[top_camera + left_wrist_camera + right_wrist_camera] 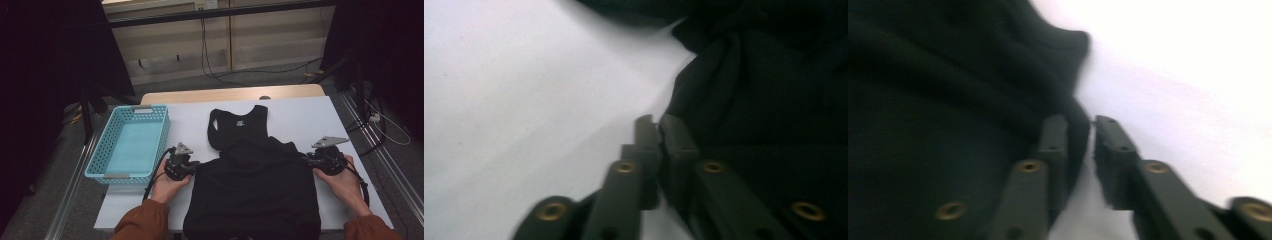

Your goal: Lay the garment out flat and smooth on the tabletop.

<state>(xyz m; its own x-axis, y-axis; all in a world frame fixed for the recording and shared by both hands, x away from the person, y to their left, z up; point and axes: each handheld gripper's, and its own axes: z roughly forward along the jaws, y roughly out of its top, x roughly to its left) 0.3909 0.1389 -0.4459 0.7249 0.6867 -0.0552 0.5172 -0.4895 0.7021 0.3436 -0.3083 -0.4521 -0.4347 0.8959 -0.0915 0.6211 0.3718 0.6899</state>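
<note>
Black top (255, 185) lies low-center on white table (310, 115). L gripper (659, 131) fingers pinch its edge; R gripper (1079, 131) fingers nearly closed on its edge.

The high view is dim and soft, with dark drapes swallowing both upper corners; the white table (300, 120) is the brightest area. The black tank top (255, 185) between the left gripper (192, 165) and right gripper (307, 159) reads as a near-featureless dark mass, its folds barely visible. In the left gripper view, the cloth beside the jaws is murky, the table beyond them washed out and blurred. The right gripper view is blurrier overall, with smeared jaw edges and a glaring white tabletop beyond.
</note>
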